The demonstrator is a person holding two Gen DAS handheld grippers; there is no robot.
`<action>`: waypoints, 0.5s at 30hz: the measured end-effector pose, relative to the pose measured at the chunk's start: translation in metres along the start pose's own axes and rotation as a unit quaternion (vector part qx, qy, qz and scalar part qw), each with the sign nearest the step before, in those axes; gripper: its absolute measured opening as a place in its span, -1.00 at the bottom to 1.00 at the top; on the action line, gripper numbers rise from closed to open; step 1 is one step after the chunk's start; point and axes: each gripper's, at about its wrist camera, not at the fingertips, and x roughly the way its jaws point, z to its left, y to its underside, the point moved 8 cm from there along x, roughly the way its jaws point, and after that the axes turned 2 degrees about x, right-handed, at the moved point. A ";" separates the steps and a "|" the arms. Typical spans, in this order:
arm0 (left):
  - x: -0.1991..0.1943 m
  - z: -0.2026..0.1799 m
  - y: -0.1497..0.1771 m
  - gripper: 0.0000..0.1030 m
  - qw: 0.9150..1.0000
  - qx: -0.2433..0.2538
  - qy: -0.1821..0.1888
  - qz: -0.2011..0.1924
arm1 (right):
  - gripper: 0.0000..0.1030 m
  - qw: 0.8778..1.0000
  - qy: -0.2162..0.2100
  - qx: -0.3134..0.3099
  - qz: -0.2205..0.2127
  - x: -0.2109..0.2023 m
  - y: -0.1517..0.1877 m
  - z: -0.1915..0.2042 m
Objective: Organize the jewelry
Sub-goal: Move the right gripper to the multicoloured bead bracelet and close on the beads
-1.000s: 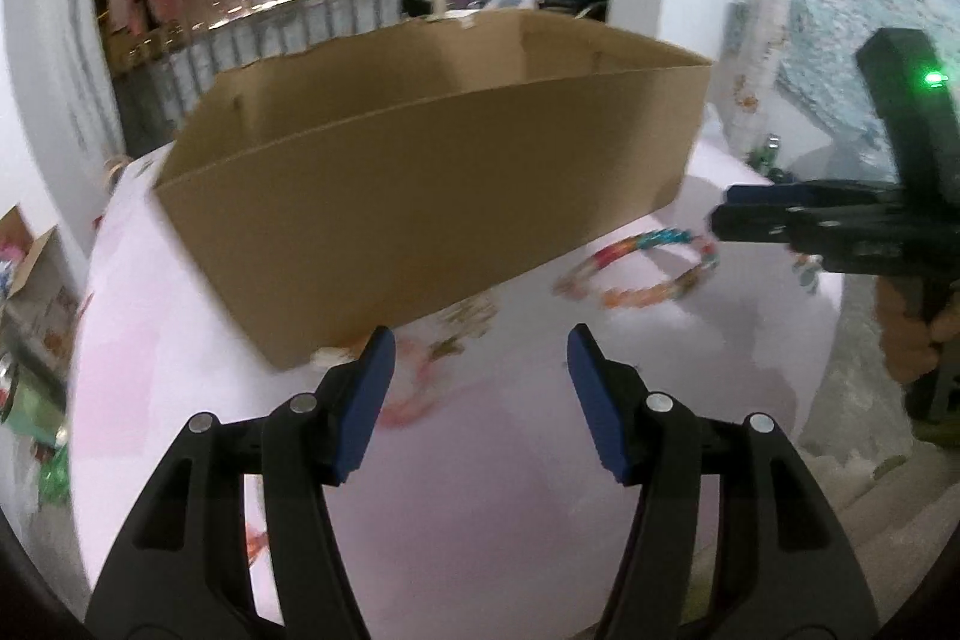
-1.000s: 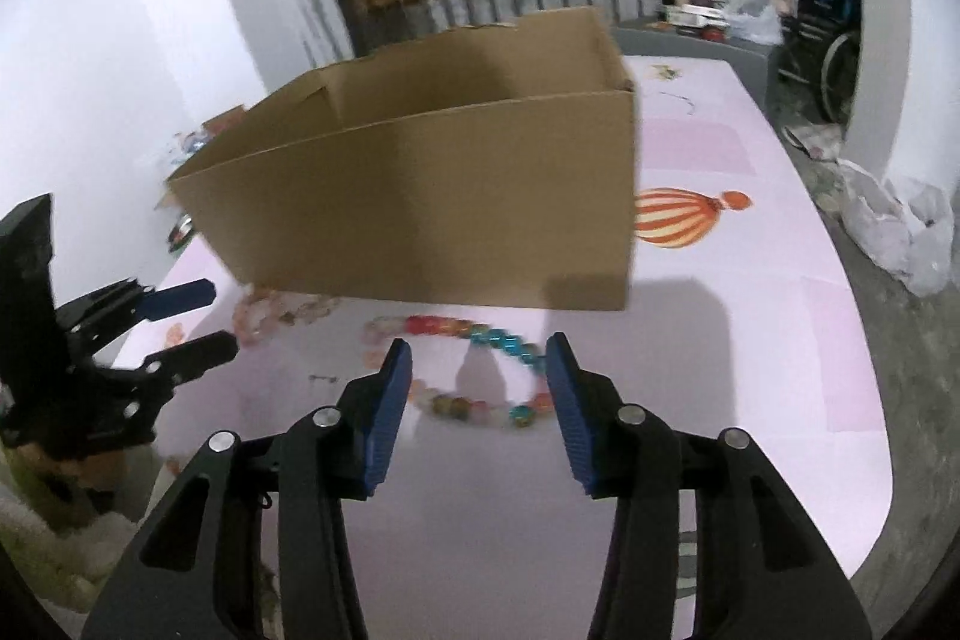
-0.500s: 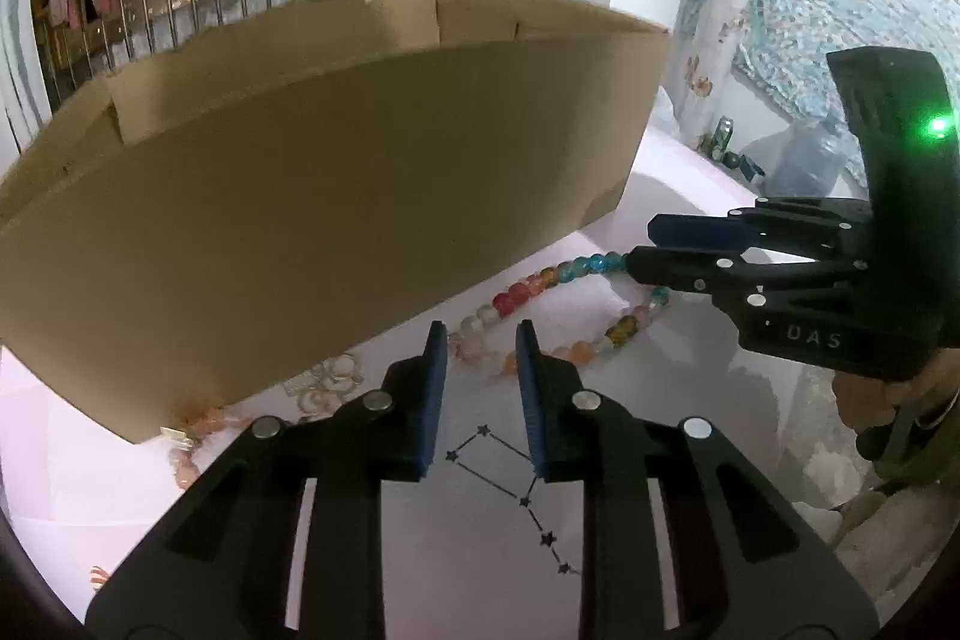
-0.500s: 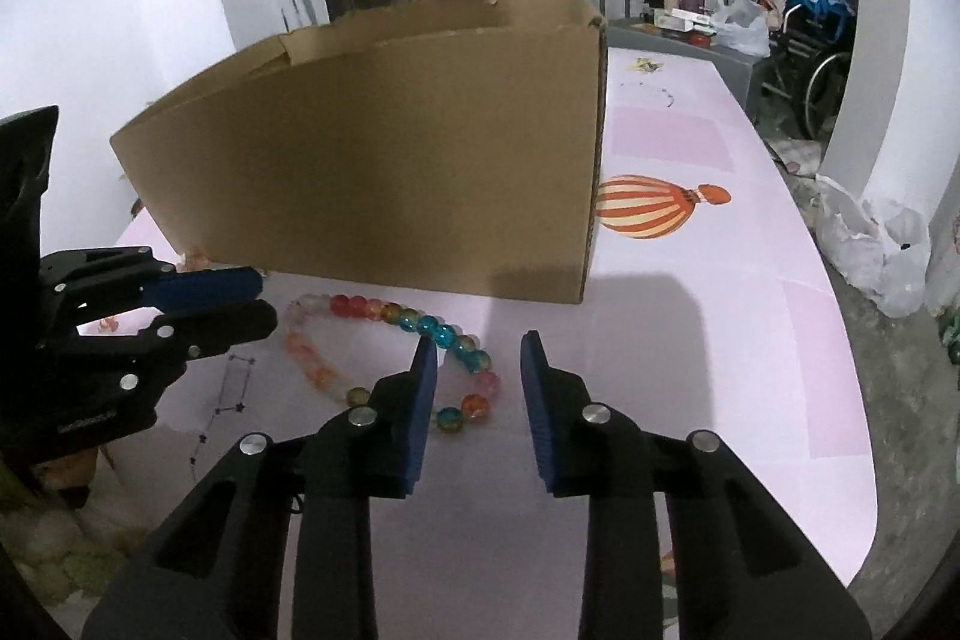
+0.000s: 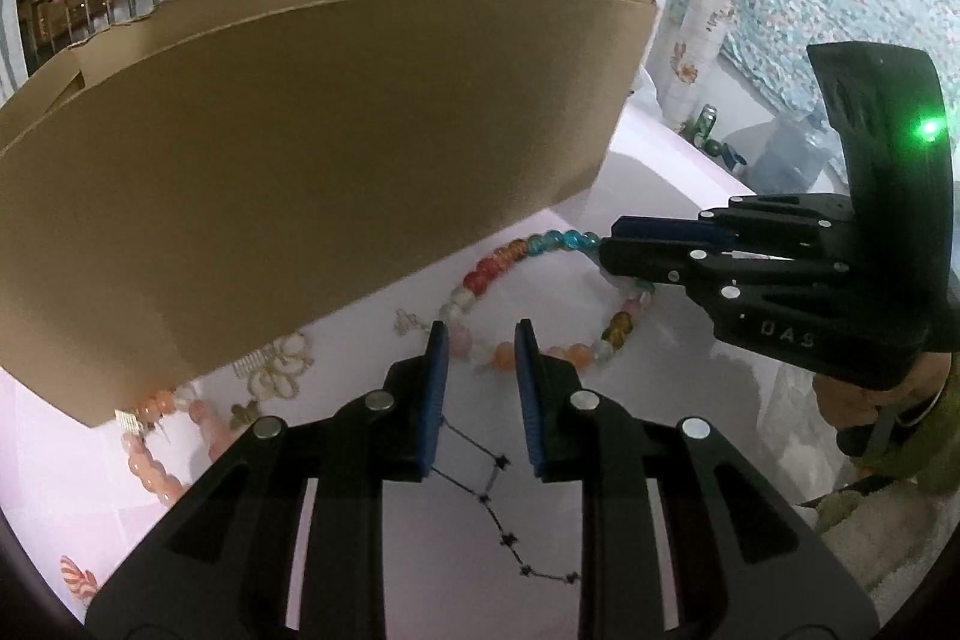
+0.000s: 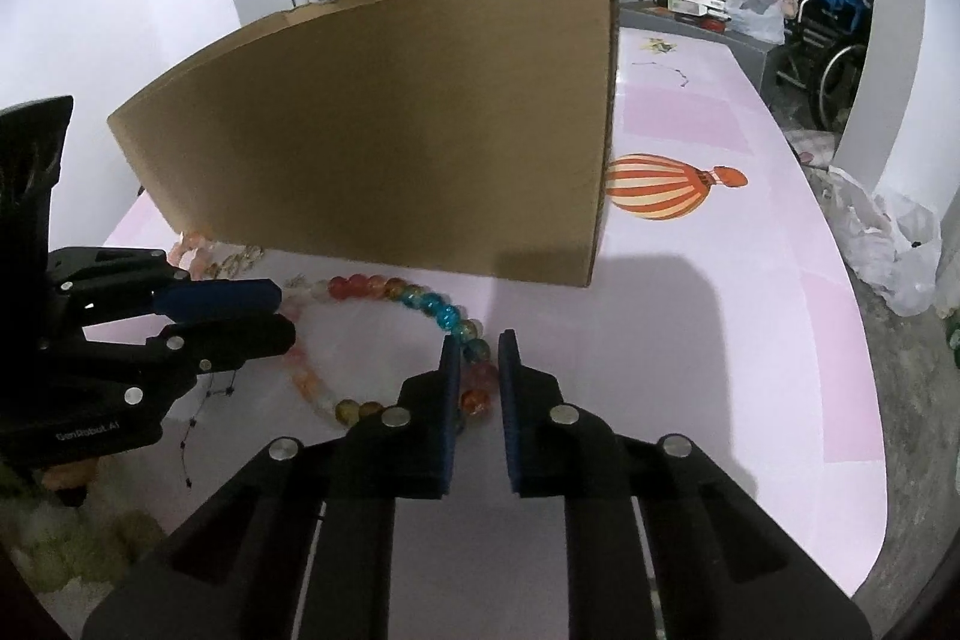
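The left gripper (image 5: pixel 478 340) has its blue pads drawn in close, with pale and orange beads of the bead bracelet (image 5: pixel 501 261) sitting at the tips between them; whether the pads actually press on the beads I cannot tell. The right gripper (image 6: pixel 479 347) has just been closing, and its pads now stand narrow around the opposite side of the same bracelet, a greenish and an orange-red bead between them, again too tight a view to call a grip. The bracelet lies as a loop on the pink table (image 6: pixel 720 340) between the two tools. Just beyond both sets of fingers stands a cardboard box (image 5: pixel 300 160). Left of the left fingers, at the foot of the box, lie a gold chain piece (image 5: pixel 273 370) and a peach bracelet (image 5: pixel 150 451). A striped balloon picture (image 6: pixel 660 187) shows past the right fingers, beside the box corner.
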 end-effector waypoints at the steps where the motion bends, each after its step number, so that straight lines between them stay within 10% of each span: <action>1: -0.001 -0.001 0.001 -0.59 1.000 0.000 0.001 0.001 | -0.76 1.000 -0.002 -0.002 0.001 -0.002 0.002 0.002; 15: -0.015 -0.008 0.010 -0.59 1.000 -0.002 0.014 -0.002 | -0.76 1.000 0.005 -0.013 0.002 -0.013 0.012 0.012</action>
